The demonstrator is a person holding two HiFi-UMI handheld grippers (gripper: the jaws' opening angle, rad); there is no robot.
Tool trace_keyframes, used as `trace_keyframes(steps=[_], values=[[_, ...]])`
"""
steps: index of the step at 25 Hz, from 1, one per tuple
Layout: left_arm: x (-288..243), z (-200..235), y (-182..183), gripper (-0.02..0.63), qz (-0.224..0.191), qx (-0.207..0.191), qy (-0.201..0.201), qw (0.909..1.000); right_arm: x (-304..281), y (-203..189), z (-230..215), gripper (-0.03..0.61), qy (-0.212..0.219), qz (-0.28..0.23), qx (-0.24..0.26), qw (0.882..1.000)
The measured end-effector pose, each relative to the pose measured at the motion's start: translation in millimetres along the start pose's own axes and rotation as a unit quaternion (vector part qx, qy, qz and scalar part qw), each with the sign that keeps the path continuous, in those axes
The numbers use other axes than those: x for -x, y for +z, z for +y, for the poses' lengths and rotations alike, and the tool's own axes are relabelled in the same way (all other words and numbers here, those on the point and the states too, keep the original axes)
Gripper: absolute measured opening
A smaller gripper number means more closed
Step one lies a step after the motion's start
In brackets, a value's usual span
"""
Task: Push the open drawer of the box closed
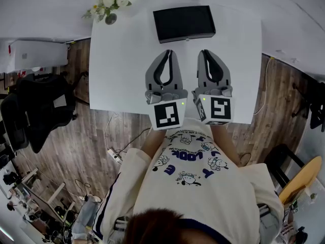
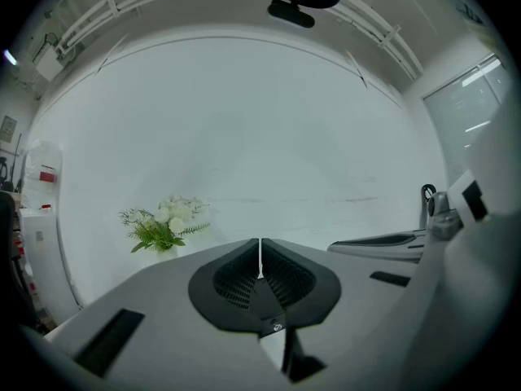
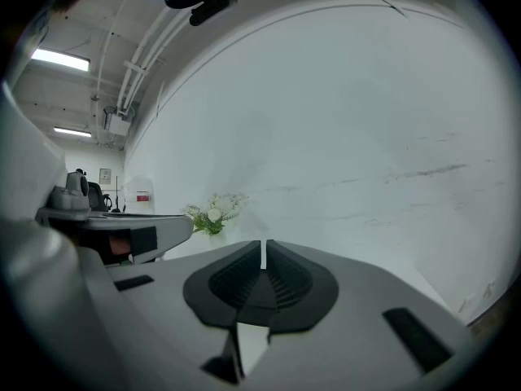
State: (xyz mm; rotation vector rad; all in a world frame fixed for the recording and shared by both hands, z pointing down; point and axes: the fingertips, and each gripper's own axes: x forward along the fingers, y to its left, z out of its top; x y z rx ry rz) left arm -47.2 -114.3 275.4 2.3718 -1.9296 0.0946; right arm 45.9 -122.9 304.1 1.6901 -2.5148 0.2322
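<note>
The black box [image 1: 184,23] sits at the far edge of the white table [image 1: 122,80]; from above I cannot tell how its drawer stands. My left gripper [image 1: 169,53] and right gripper [image 1: 204,52] hover side by side over the table's near half, pointing at the box and a short way from it. In the left gripper view the left gripper [image 2: 260,255] is shut with nothing between its jaws. The right gripper [image 3: 263,257] is likewise shut and empty. Both gripper views look up at the white wall, so neither shows the box.
A vase of white flowers [image 1: 110,1] stands at the table's far left corner, also seen as flowers [image 2: 163,222] and flowers [image 3: 214,212]. A black chair [image 1: 35,111] stands left of the table. Cables lie on the wooden floor [image 1: 122,146].
</note>
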Motion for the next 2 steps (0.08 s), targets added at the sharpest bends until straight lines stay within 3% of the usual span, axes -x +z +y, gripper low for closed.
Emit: trace_keyframes(steps=[2], values=[[-0.1, -0.3, 0.1, 0.020, 0.000, 0.002, 0.000, 1.0000, -0.4, 0.5, 0.5, 0.040, 0.001, -0.001, 0.000, 1.000]])
